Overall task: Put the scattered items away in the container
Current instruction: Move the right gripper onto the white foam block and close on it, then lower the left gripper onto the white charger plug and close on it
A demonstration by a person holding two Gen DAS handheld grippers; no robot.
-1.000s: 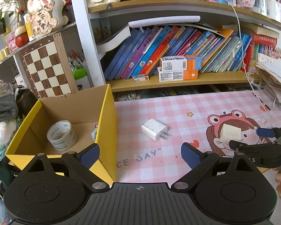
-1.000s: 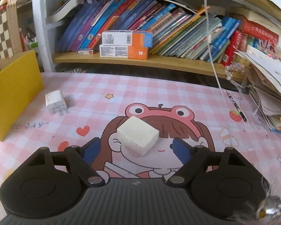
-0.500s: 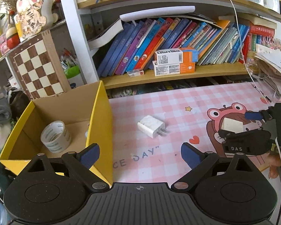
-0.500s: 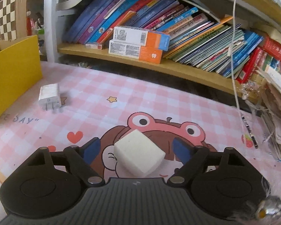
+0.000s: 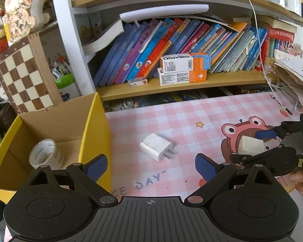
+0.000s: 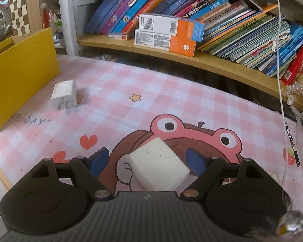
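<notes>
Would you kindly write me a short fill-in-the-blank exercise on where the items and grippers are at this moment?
1. The clear tape roll lies inside the ____ cardboard box.
2. The white block eraser sits between the open fingers of the ____ gripper.
3. The white plug charger rests on the pink checked ____.
4. The left gripper is ____ and holds nothing.

Missing words: yellow; right; mat; open

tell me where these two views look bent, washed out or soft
Left wrist view: fisheye bows the bookshelf and darkens the corners; light blows out the upper right; the charger is sharp. Right wrist view: shelf edge curves, the white block between the right claw pads is crisp, lower right corner smears.
</notes>
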